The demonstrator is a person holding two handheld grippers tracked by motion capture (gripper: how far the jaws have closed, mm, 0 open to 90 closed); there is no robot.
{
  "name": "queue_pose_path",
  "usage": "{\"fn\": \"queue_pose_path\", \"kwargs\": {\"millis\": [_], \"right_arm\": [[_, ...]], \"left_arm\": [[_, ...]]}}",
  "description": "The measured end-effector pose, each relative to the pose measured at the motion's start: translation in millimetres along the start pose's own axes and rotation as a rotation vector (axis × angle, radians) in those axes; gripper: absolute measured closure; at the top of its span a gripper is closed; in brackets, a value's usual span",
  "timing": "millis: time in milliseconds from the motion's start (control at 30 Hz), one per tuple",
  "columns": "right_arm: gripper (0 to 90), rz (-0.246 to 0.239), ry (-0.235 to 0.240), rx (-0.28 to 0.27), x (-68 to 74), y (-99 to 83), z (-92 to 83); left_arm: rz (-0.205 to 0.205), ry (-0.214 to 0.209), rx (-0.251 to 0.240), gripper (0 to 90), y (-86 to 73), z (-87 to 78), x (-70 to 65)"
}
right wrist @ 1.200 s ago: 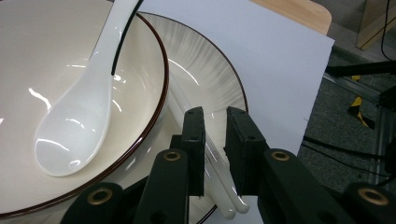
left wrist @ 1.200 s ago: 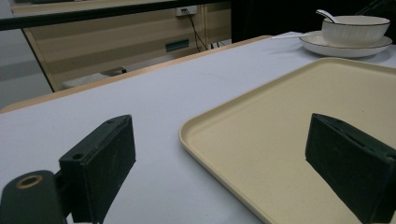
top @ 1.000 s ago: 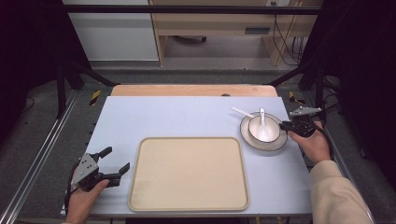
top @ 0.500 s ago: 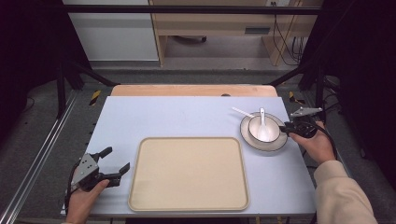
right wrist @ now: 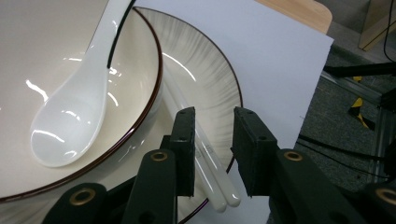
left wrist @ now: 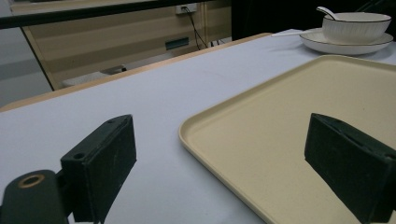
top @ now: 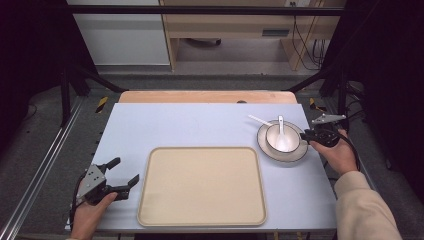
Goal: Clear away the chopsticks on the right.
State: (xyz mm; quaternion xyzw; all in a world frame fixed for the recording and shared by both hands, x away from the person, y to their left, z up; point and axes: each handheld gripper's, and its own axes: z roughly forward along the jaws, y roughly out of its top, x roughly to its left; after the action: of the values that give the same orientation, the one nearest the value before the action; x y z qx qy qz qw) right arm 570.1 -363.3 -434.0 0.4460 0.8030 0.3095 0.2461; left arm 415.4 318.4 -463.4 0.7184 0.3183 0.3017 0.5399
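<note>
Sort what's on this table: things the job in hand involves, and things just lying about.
In the job:
chopsticks, between the right gripper jaws, untouched as far as I can tell
plate under them
bowl on the plate
spoon in the bowl

Lying about:
tray
left gripper, open beside the tray

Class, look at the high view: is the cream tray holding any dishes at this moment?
No. The tray lies bare, while the bowl with its spoon sits on the plate on the table, apart from the tray.
</note>
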Motion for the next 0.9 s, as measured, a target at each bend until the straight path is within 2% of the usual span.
{"fn": "queue_pose_path", "kwargs": {"millis": [133,267,900], "right_arm": [[71.2,0.004,0.004,0.018,-0.1,-0.6,2.8],[71.6,-0.006,0.004,0.019,-0.9,-1.4,3.3],[74.1,0.011,-0.004,0.023,-5.8,-2.2,10.2]], "left_arm": [[-0.003,0.002,-0.001,8.5,-0.1,-0.6,0.5],[-0.002,0.001,0.001,8.5,-0.4,0.0,0.5],[-0.002,-0.001,0.005,8.6,-0.9,0.9,-0.3]]}}
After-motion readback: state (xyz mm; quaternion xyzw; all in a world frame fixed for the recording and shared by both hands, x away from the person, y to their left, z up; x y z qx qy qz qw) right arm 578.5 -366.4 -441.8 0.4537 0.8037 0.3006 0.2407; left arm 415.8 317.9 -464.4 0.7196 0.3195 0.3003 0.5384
